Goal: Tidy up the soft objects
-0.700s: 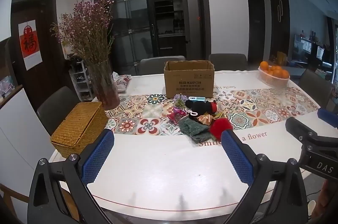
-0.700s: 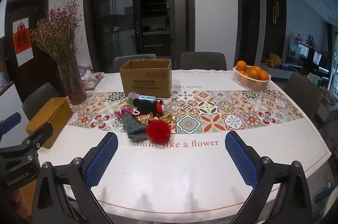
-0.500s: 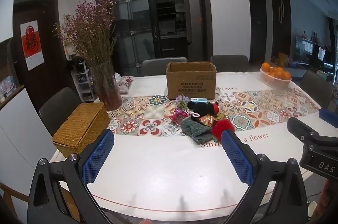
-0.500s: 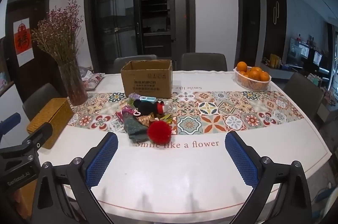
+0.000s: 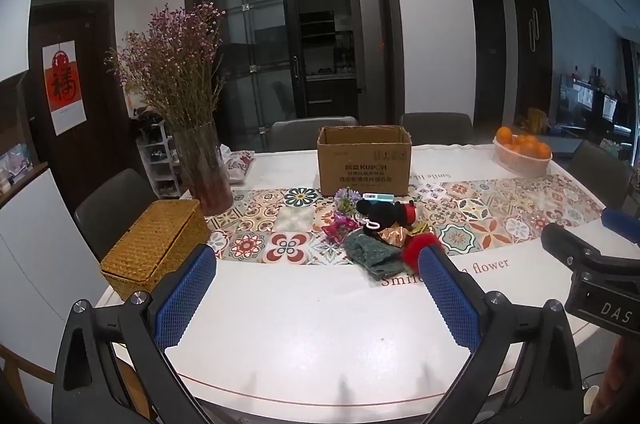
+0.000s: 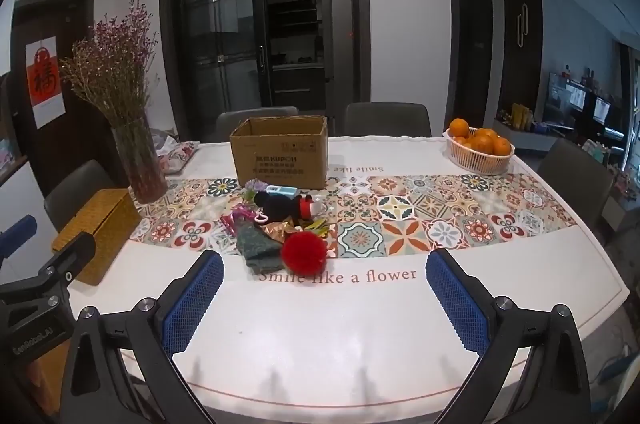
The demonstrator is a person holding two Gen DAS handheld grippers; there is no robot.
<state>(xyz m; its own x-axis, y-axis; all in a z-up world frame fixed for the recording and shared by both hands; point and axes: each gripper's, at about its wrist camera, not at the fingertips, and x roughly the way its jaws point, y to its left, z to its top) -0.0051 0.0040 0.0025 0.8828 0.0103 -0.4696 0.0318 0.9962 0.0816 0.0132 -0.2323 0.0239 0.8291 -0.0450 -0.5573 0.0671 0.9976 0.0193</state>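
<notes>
Left gripper: held low over the near white edge of the table, fingers spread wide, nothing between the blue pads.
Right gripper: level beside the left one, also spread wide and empty — pointed across the table.
Pile of soft objects: on the patterned runner, well ahead of both grippers; ahead and slightly left in the right view, ahead and right of centre in the left view.
Red pompom: nearest piece, at the runner's front edge, touching the green knit cloth.
Black plush toy: behind those, lying on its side.
Cardboard box: open-topped, just behind the pile.
Wicker box: at the table's left edge, lid shut.
Vase of dried flowers: behind the wicker box.
Basket of oranges: far right of the table.
Hard to make out: red pompom in the left view — partly covered by the right-hand pad; small shiny and pink bits in the pile too tangled to name.
</notes>
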